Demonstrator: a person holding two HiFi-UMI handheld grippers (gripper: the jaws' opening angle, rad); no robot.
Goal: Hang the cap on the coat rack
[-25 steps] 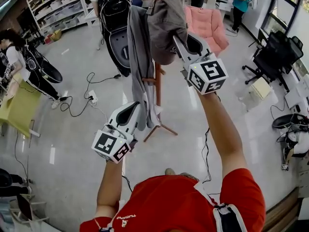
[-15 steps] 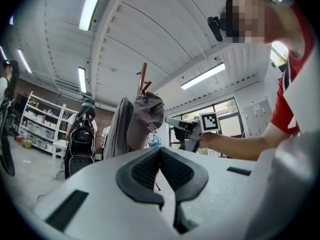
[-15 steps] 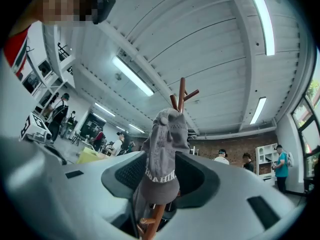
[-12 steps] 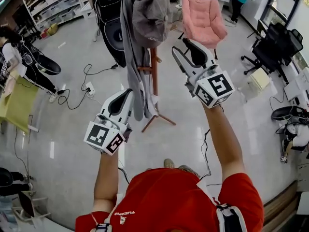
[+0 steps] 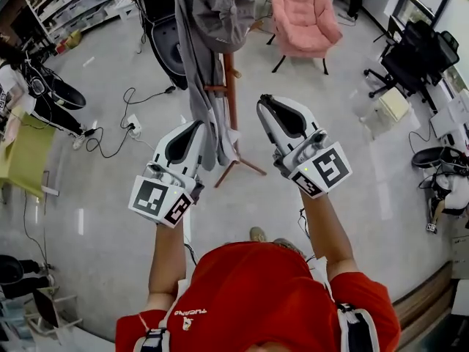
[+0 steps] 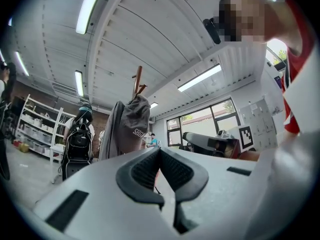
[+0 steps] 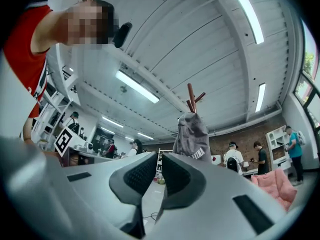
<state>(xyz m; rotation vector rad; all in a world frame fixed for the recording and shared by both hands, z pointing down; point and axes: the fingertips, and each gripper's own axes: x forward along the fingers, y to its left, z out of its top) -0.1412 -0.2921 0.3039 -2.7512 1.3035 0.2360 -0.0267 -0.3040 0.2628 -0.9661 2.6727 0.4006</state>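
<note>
The grey cap (image 5: 220,9) hangs on top of the wooden coat rack (image 5: 231,101), over a grey jacket (image 5: 192,72) draped on the same rack. My right gripper (image 5: 265,101) is below and to the right of the cap, clear of it. Its jaws are closing to a thin gap with nothing between them. My left gripper (image 5: 196,127) is beside the jacket's lower part, shut and empty. The right gripper view shows the cap (image 7: 192,136) on the rack's prongs (image 7: 191,96) beyond the gripper (image 7: 159,156). The left gripper view shows the cap (image 6: 136,124) past the left gripper (image 6: 160,151).
A pink armchair (image 5: 304,13) stands behind the rack and a black office chair (image 5: 410,64) at the right. Cables (image 5: 117,134) lie on the floor at the left, near a person (image 5: 29,94) and a yellow-green table (image 5: 26,160). Shelves (image 5: 66,6) line the far left.
My right gripper let go of the cap and drew back down and away from the rack. The left gripper stayed low beside the jacket. The cap stays on the rack.
</note>
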